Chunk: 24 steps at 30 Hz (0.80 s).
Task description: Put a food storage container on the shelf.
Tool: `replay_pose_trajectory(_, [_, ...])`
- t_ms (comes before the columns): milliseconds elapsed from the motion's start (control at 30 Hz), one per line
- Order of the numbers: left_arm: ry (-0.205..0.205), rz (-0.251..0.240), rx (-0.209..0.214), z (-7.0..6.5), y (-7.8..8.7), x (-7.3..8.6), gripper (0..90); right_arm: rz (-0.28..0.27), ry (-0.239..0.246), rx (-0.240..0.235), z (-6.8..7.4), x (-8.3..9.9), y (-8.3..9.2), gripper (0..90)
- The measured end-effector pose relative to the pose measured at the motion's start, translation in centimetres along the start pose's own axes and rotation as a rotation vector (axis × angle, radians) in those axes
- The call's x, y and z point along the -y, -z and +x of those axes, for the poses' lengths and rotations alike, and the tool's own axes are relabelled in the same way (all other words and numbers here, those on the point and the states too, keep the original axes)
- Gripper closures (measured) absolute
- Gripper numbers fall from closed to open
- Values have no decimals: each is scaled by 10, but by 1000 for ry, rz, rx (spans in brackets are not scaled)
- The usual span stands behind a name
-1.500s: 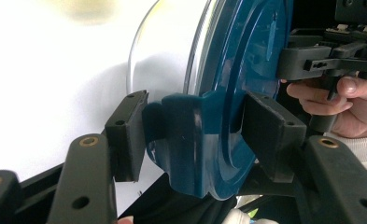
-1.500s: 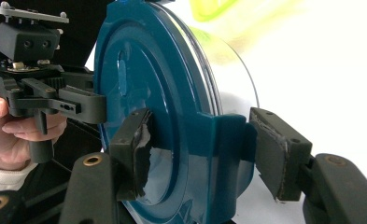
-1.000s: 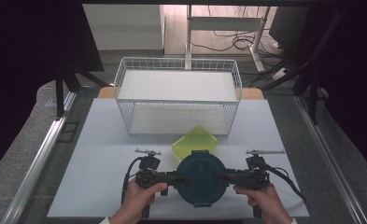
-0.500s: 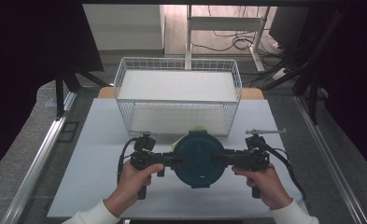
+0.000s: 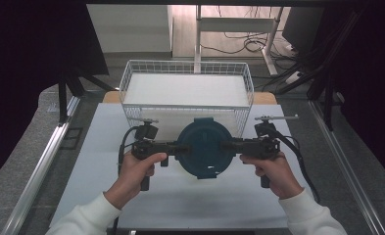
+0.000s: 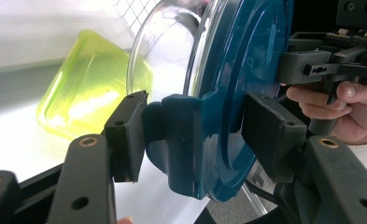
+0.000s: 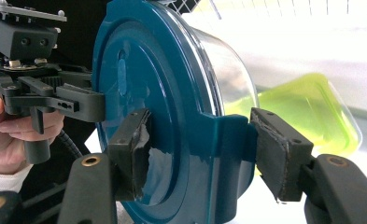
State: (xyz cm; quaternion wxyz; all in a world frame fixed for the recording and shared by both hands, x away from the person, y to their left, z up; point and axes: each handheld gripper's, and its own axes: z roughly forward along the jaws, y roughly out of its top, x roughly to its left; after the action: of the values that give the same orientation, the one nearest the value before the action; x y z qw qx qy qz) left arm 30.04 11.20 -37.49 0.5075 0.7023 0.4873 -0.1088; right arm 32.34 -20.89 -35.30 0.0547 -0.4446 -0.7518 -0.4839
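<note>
A round clear container with a dark teal clip lid hangs in the air just in front of the wire basket, lid facing up. My left gripper is shut on its left lid clip and my right gripper on its right clip. In the left gripper view my left gripper clamps the clip and lid rim. My right gripper grips the opposite clip of the lid. A yellow-green container lies on the table below.
The white wire basket stands at the back of the white table mat. A metal rail runs along the table's left side. Cables and a stand's legs lie on the floor beyond the basket.
Both hands have lifted the teal-lidded container and carried it away from the front edge toward the basket. It now covers the yellow-green container in the high view.
</note>
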Motion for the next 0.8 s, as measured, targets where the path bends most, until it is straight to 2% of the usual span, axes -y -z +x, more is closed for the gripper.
replay_pose_trajectory(300, [-17,-18,-8,-2,9,-22,422,-9,14,-11,2,-24,-2,403])
replay_pose_trajectory(800, [-50,-29,-31,-5,20,-54,427,-18,7,-36,2,-49,-4,405])
